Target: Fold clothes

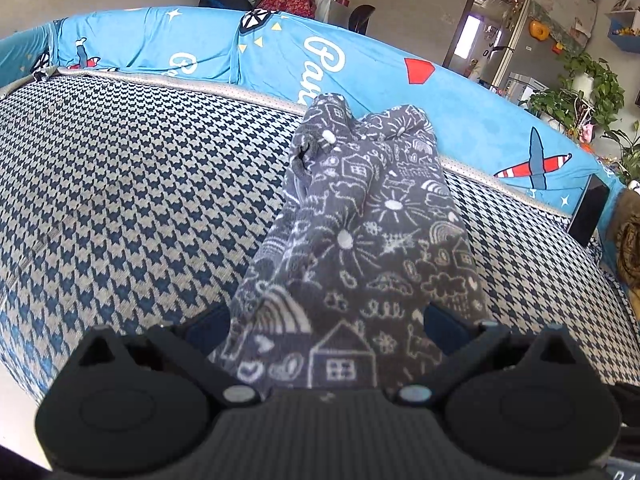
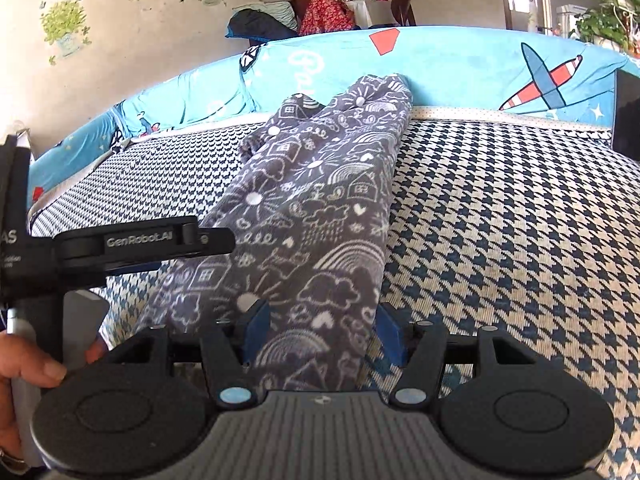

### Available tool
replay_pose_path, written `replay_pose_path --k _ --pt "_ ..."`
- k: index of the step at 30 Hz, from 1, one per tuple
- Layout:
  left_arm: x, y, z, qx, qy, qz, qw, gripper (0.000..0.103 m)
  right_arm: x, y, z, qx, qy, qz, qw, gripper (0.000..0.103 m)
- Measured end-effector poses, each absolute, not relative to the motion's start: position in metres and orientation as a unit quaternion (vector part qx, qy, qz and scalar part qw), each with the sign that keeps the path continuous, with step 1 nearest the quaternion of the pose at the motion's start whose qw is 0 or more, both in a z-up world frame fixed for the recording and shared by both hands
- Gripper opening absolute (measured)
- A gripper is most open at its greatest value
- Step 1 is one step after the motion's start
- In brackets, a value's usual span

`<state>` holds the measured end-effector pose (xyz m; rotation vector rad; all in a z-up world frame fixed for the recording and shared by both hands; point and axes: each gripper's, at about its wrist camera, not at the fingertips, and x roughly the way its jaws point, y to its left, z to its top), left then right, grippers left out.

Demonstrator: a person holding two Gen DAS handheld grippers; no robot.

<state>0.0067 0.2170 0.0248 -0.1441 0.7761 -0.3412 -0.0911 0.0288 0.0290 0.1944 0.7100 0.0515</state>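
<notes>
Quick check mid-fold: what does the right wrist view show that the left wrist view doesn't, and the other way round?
Only the right wrist view: the left gripper from the side over the grey patterned garment, a hand gripping its handle, and plant wall stickers. Only the left wrist view: potted plants and a fridge at the right. Both: the garment stretched across the houndstooth cushion toward the blue cartoon cover.

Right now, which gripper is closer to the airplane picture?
Right. The right gripper straddles the edge of the grey garment nearest the airplane picture; the left gripper is at the opposite edge.
</notes>
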Motion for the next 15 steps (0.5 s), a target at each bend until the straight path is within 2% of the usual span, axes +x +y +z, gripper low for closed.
replay_pose_path --k 7,15 --pt "0.071 0.216 0.052 -0.069 0.359 -0.155 0.918 0.103 -0.047 0.003 0.033 0.127 0.341 0.015 0.931 0.058" --pt "0.134 0.191 0.054 -0.069 0.351 -0.147 0.922 0.103 -0.012 0.000 0.033 0.128 0.337 0.011 0.933 0.058"
